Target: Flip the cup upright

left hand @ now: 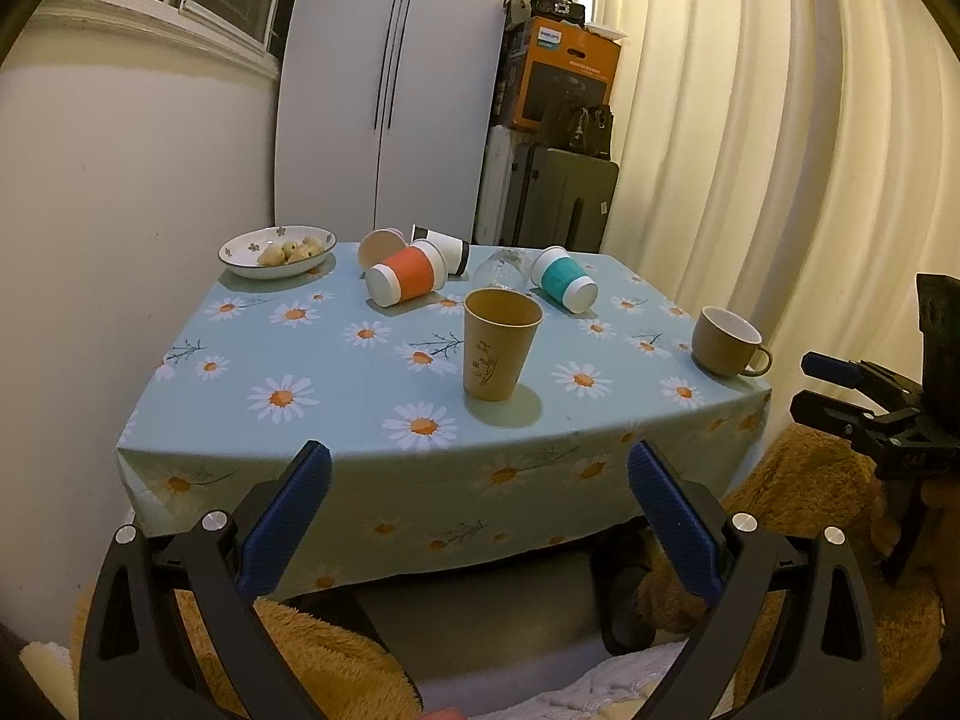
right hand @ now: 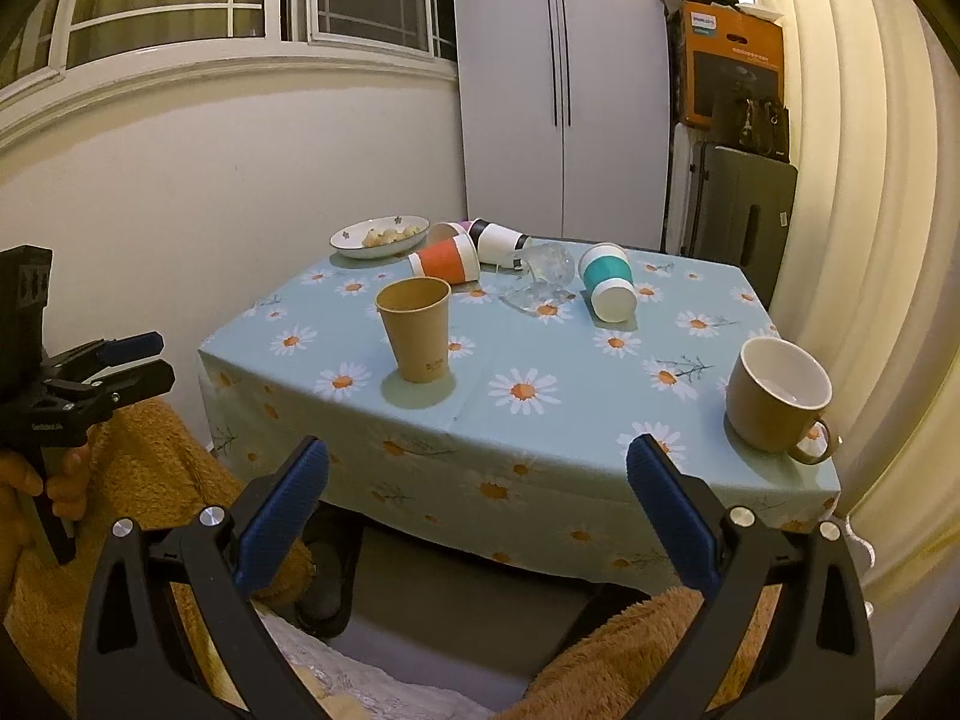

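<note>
Both grippers are hanging back off the near edge of the table point(left hand: 198, 420), nothing in either; left gripper point(left hand: 480, 468) is sitting with its blue pads wide apart, right gripper point(right hand: 477, 465) same deal, fingers spread and empty; guessing they're parked like that to size up which cup to go for. Stuff still needing a flip is lying on its side along the far side: orange-sleeved cup point(left hand: 408, 279), teal-sleeved cup point(left hand: 564, 279), a black-and-white cup point(left hand: 447, 246) behind the orange one, a clear glass point(left hand: 504, 270) in between; the kraft paper cup point(left hand: 500, 345) is already standing upright mid-table, and the brown mug point(left hand: 726, 339) is upright too, near the right corner. A dish of snacks point(left hand: 277, 251) is sitting far left. Both hands are being held low over the lap, aiming slightly up across the cloth.
</note>
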Available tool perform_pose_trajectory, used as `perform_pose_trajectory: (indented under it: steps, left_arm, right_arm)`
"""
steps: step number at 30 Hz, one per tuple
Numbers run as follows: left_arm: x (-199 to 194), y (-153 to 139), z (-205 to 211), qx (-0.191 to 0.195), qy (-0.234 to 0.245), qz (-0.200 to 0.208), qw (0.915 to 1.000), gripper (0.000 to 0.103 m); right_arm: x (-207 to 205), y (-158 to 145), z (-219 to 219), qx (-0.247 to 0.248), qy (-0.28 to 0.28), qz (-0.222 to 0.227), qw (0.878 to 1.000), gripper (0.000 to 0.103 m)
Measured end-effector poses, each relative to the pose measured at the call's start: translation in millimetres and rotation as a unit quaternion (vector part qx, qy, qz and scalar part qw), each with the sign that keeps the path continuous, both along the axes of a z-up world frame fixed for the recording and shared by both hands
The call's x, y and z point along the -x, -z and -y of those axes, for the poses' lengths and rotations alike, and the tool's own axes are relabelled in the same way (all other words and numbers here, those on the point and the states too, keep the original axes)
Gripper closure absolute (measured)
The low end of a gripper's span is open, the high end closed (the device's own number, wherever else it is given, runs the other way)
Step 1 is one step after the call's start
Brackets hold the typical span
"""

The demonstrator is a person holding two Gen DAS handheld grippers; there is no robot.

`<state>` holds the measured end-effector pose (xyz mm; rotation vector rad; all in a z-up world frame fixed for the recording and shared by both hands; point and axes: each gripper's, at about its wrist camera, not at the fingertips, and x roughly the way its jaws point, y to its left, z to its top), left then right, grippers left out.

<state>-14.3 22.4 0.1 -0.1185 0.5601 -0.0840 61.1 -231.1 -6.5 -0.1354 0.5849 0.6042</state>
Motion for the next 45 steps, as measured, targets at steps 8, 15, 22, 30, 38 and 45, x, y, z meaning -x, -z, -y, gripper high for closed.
perform_pose_trajectory:
  steps: [8,15,22,30,38,45]
  left_arm:
    - [0.1,-0.6,1.2,-0.005,-0.005,0.008,0.9999,0.007]
    - [0.6,-0.3,0.5,-0.001,-0.005,0.012,0.9999,0.007]
    - [1.1,-0.3,3.3,-0.002,-0.004,0.011,0.9999,0.007]
    - [1.2,-0.7,2.0,0.000,-0.007,0.011,0.9999,0.007]
    - [0.5,0.0,1.5,-0.001,-0.004,0.009,1.0000,0.007]
    - [-1.1,2.3,0.7,-0.003,0.001,0.005,1.0000,0.007]
  right_arm:
    - [-0.9,1.0,-1.1,0.002,-0.001,-0.001,1.000,0.005]
    - [-0.4,2.5,-4.7,0.018,-0.004,0.004,1.000,0.005]
    - [-1.1,2.8,-5.7,0.019,-0.003,0.005,1.000,0.005]
    - [-0.6,4.2,-5.4,0.019,-0.002,0.006,1.000,0.005]
    - [-1.5,4.4,-1.9,0.018,0.001,0.005,1.000,0.005]
    - [-1.6,4.7,-2.2,0.019,0.002,0.004,1.000,0.005]
